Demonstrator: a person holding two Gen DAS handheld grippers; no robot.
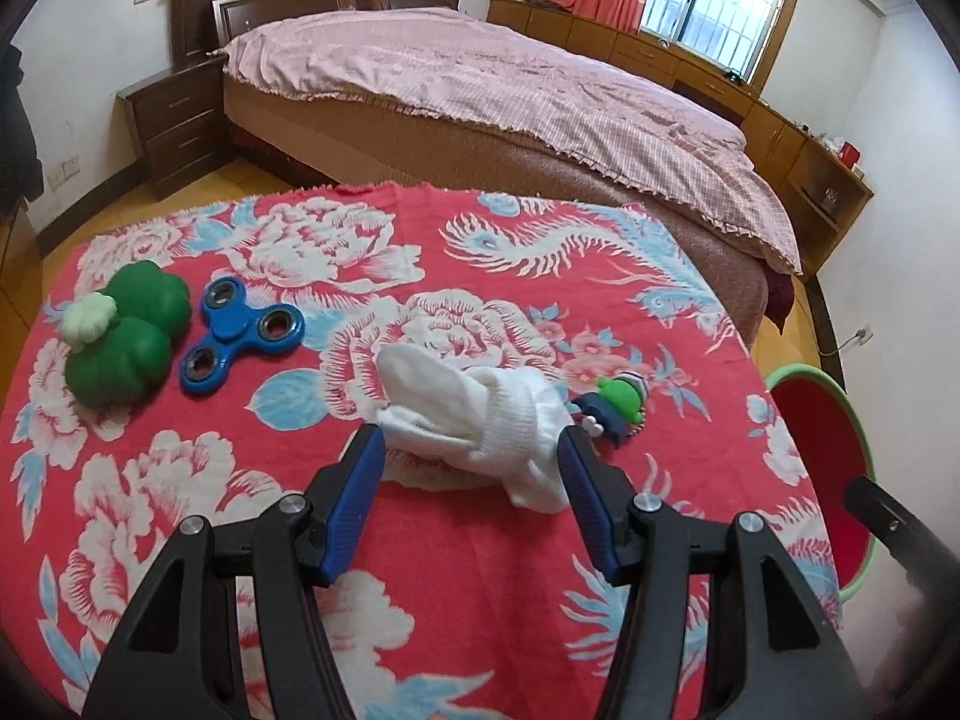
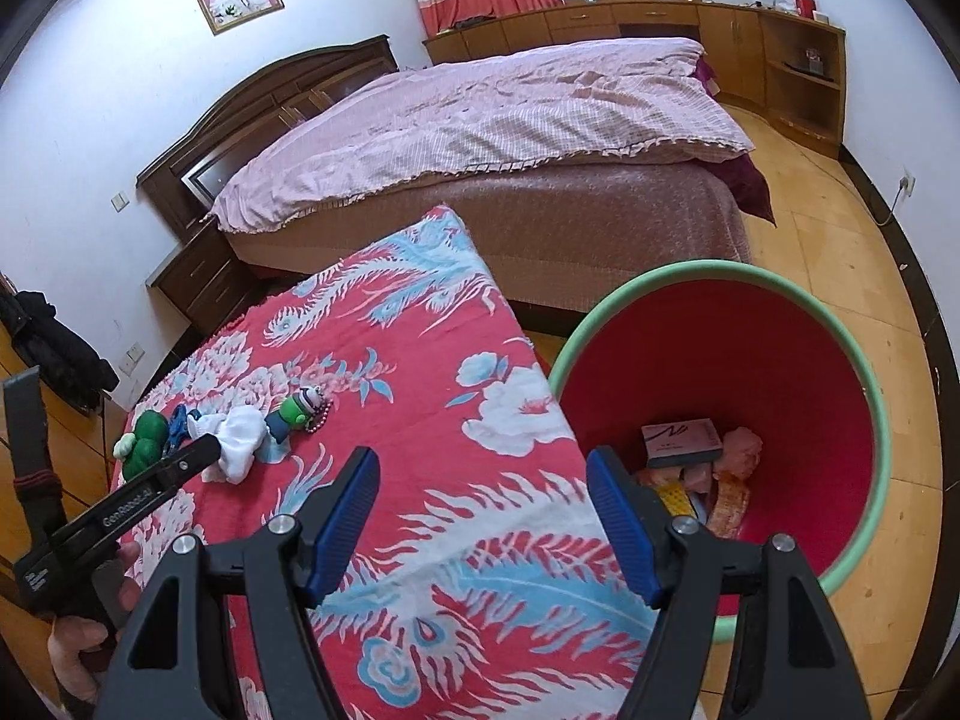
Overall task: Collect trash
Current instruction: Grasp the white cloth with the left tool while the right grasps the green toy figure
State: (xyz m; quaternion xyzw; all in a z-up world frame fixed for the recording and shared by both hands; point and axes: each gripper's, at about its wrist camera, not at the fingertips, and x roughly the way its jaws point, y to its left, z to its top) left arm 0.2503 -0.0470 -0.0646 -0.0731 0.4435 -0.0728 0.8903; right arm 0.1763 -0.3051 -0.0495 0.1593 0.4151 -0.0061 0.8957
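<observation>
A crumpled white sock (image 1: 480, 414) lies on the red flowered cloth (image 1: 480, 570) of the table. My left gripper (image 1: 471, 441) is open, its blue fingers on either side of the sock's near end, low over the cloth. The sock also shows in the right wrist view (image 2: 237, 435) with the left gripper's finger beside it. My right gripper (image 2: 483, 462) is open and empty, held above the table's right edge next to the red bin (image 2: 780, 348), which has a green rim and holds a small box (image 2: 681, 441) and pink scraps.
A green toy (image 1: 123, 339), a blue fidget spinner (image 1: 240, 336) and a small green and blue figure (image 1: 615, 405) lie on the cloth. A bed (image 1: 510, 96), a nightstand (image 1: 171, 120) and wooden cabinets (image 1: 750, 108) stand behind. The bin sits on the floor at the table's right.
</observation>
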